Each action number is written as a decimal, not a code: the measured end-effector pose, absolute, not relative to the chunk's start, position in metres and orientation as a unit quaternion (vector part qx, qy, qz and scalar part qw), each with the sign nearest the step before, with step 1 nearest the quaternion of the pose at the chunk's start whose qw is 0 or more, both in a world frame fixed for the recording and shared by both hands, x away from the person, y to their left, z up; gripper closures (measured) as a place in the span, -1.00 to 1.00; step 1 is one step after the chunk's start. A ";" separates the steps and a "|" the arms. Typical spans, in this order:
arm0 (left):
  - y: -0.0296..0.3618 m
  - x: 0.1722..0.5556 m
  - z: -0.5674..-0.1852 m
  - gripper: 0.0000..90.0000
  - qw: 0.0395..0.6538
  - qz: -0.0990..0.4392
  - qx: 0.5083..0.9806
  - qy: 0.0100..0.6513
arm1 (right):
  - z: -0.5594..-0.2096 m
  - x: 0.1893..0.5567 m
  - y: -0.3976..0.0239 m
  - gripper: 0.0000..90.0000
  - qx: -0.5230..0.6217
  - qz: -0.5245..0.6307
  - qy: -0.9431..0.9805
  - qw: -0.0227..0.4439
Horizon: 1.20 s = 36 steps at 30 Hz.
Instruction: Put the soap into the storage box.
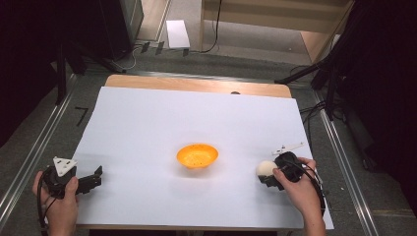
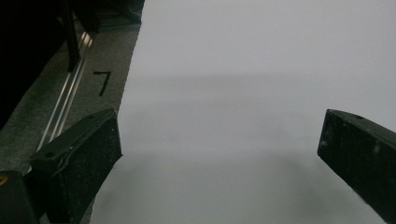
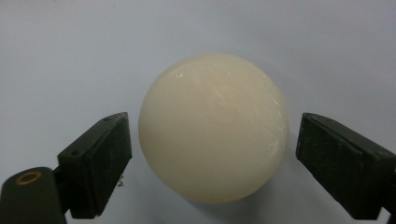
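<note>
A cream-white ball [image 3: 212, 126] lies on the white sheet at the table's right front, seen as the ball [image 1: 265, 168] in the high view. My right gripper [image 3: 212, 158] is open, one jaw on each side of the ball with a small gap to it. My right gripper [image 1: 269, 173] is held by a hand. An orange bowl [image 1: 197, 155] with small holes stands at the middle of the sheet. My left gripper [image 1: 97, 176] rests at the left front edge, open, and the left gripper [image 2: 219, 149] has nothing between its jaws.
The white sheet [image 1: 147, 123] covers the wooden table [image 1: 196, 84]. Metal rails [image 1: 34, 152] run along both sides on the grey floor. A black mark [image 2: 103, 81] is on the floor beside the sheet's left edge. Dark stands and cables lie behind the table.
</note>
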<state>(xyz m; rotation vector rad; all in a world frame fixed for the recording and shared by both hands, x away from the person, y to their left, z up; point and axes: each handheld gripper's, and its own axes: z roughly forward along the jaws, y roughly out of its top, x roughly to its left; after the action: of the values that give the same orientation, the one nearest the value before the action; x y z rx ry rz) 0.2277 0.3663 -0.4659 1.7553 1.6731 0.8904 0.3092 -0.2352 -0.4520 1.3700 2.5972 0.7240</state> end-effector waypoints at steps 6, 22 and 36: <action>0.366 0.228 -0.466 -1.00 0.276 0.331 0.653 0.623 | -0.456 0.311 -0.233 -0.68 0.462 0.235 0.853 0.058; 0.366 0.226 -0.466 -1.00 0.278 0.336 0.651 0.622 | -0.459 0.313 -0.231 -0.46 0.469 0.236 0.850 0.049; 0.366 0.225 -0.465 -1.00 0.281 0.338 0.649 0.621 | -0.448 0.309 -0.238 -0.45 0.480 0.243 0.841 0.063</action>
<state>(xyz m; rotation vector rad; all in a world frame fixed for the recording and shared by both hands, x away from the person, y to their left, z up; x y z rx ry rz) 0.2254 0.3665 -0.4653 1.7406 1.6640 0.9063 0.3094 -0.2382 -0.4482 1.4497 2.5400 0.7341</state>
